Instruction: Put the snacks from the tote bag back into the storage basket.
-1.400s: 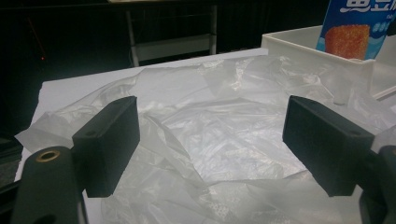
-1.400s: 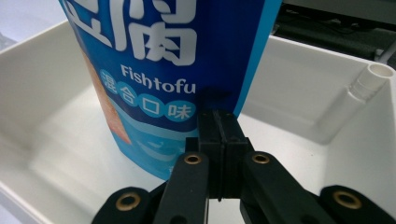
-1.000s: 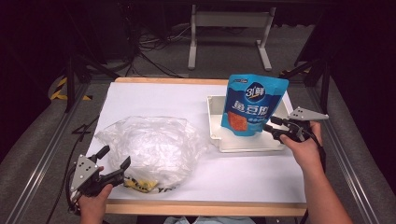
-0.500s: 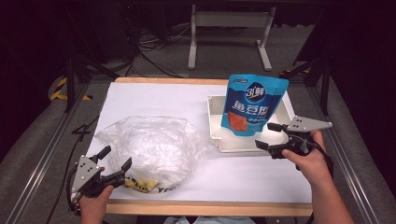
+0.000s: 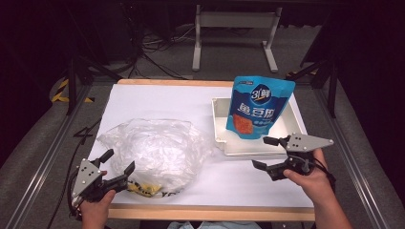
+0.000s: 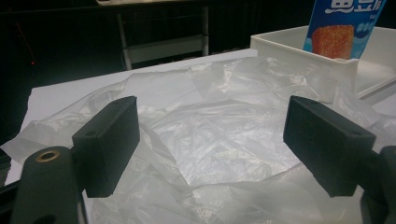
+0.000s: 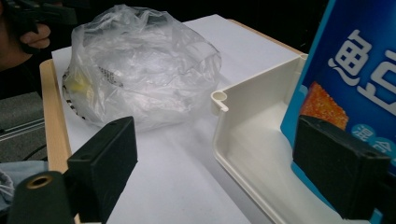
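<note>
Blue: one snack pouch stands in one white tray, right of centre in the high view; one clear plastic bag lies lower left. The right gripper, lower right, has just been opening, nothing between its jaws. In the left gripper view, the left gripper gapes at the bag. The right gripper view shows tray and pouch at right.

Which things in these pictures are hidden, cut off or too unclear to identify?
- High view: the yellow and black item inside the plastic bag; the crumpled film blurs it, its print unreadable.
- Right gripper view: the blue pouch is cut off by the top and right edges.
- High view: the pouch's foot is hidden behind the white tray wall.
</note>
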Demonstrator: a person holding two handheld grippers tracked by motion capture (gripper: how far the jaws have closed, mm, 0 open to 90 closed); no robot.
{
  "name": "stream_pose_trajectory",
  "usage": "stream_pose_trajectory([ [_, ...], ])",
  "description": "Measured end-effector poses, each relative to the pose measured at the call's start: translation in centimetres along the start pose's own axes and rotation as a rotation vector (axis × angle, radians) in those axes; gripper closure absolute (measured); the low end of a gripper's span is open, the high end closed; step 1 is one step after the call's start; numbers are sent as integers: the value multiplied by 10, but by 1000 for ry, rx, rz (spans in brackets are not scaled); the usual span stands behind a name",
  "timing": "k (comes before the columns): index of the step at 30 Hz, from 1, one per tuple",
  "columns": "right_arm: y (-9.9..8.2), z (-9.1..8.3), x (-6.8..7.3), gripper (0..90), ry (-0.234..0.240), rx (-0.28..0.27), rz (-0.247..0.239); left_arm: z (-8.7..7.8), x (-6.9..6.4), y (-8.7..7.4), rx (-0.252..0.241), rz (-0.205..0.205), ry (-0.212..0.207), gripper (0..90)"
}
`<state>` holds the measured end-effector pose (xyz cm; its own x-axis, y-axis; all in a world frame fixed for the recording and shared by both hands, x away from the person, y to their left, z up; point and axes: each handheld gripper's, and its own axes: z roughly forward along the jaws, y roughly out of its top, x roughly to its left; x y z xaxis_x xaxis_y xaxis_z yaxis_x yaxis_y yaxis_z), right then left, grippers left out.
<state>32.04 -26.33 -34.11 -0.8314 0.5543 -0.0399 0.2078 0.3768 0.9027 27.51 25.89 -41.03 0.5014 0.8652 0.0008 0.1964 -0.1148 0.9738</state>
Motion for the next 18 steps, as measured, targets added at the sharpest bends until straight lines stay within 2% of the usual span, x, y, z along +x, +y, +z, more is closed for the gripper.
stream_pose_trajectory([
  [5,-6,2,6,137,-22,-20,-28,1,-1,0,-3,2,-10,193],
  [9,-20,6,11,123,-32,-126,19,1,0,-1,3,3,-17,194],
  [12,-30,10,14,119,-39,-176,34,1,0,0,3,4,-19,193],
  [18,-44,22,14,114,-70,-177,18,2,0,-1,7,5,-25,194],
])
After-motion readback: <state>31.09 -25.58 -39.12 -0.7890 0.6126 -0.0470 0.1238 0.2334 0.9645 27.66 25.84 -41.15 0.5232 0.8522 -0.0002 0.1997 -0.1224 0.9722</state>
